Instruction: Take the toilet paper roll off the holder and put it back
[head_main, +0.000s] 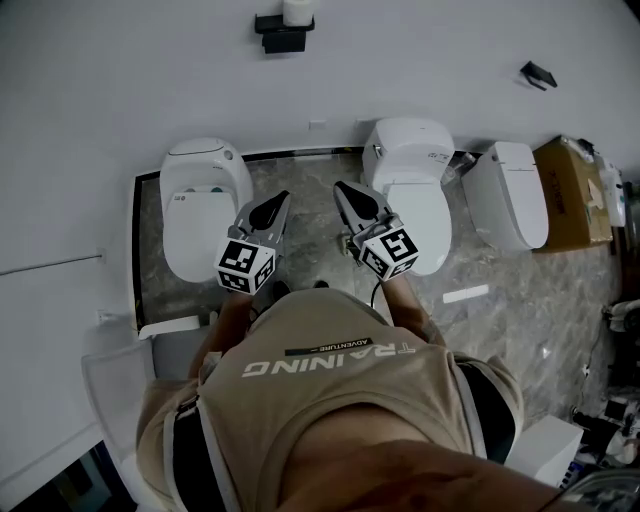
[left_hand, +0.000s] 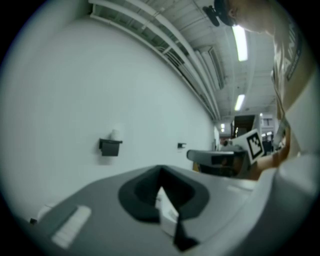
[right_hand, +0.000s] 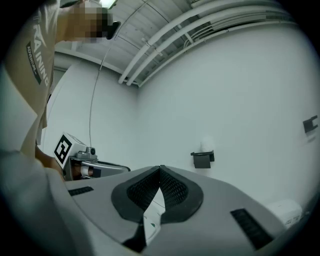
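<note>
A black holder (head_main: 284, 38) is fixed to the white wall, with the white toilet paper roll (head_main: 297, 10) standing on top of it. Both are far ahead of the grippers. My left gripper (head_main: 279, 201) and right gripper (head_main: 343, 190) are side by side in front of the person's chest, pointing at the wall. Both are shut and hold nothing. The left gripper view has the holder (left_hand: 110, 146) and roll (left_hand: 116, 134) left of its closed jaw tips (left_hand: 160, 170). The right gripper view has the holder (right_hand: 202, 159) and roll (right_hand: 206, 145) right of its tips (right_hand: 160, 169).
Three white toilets stand along the wall on a marble floor: left (head_main: 205, 205), middle (head_main: 415, 180) and right (head_main: 515, 195). A cardboard box (head_main: 572, 190) sits at the far right. A second small black fixture (head_main: 538, 73) is on the wall to the right.
</note>
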